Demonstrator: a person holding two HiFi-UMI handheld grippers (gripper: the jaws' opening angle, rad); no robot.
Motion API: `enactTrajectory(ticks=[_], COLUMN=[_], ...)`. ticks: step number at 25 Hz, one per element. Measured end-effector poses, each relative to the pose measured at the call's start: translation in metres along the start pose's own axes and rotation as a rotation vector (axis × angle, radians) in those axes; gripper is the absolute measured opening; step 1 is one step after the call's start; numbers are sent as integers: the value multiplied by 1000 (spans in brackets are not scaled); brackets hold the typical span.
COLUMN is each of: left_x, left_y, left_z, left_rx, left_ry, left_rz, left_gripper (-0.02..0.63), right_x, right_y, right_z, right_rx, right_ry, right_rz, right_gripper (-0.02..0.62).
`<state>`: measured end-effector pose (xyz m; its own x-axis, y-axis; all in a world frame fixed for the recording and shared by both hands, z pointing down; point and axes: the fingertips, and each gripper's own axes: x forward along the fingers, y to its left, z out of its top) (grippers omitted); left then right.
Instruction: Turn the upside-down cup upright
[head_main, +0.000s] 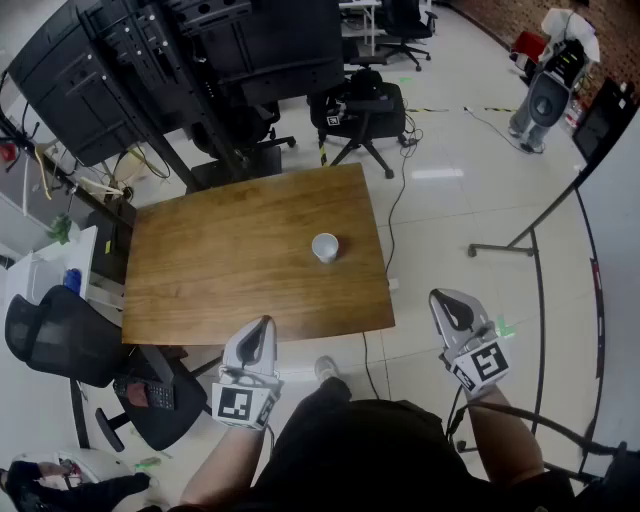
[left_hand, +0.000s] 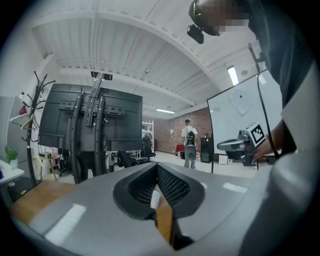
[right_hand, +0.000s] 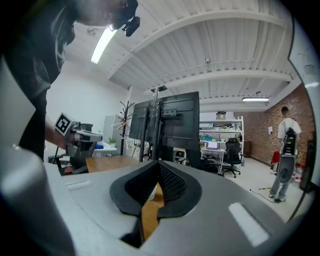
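We are only at the approach, with nothing grasped. The cup (head_main: 325, 246) stands on the bench (head_main: 230, 260), right of centre. The left gripper (head_main: 264, 323) and right gripper (head_main: 438, 296) hang off the near edge, well apart from it, their fingers clenched on nothing. Next, we judge, one must open and reach in. We cannot tell which way the cup's mouth faces.

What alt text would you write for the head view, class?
A white cup stands on a wooden table, near its right edge. The left gripper and right gripper are shut, empty, well short of it.
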<state>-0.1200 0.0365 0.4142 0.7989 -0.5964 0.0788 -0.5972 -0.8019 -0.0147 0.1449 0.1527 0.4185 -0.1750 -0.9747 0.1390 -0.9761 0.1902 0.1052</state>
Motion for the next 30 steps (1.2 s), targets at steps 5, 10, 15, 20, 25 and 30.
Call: enactTrajectory(ticks=[5,10,15,20,25,30], left_x=[55,92,102,66,37,22], left_y=[58,85,104,120,128,118], left_z=[8,8,29,27,19,24], left_rx=[17,10,9,22,7,22], left_ry=[2,23,-17,12,72,87], left_rz=[-52,-18,94,248,377,414], left_gripper=[-3,-2,-2,-2,-2,-2], right_x=[95,157,216,246,265,282], right_y=[9,9,-18,-21,-4,17], right_z=[-24,-37,-59,-105,-148,-166], right_rx=[-148,-109,21,100,137,245], right_ry=[187,220,208,307,425,466], right_rz=[138,221,213,294,406,437], right_gripper=[2,3,3,60,81,86])
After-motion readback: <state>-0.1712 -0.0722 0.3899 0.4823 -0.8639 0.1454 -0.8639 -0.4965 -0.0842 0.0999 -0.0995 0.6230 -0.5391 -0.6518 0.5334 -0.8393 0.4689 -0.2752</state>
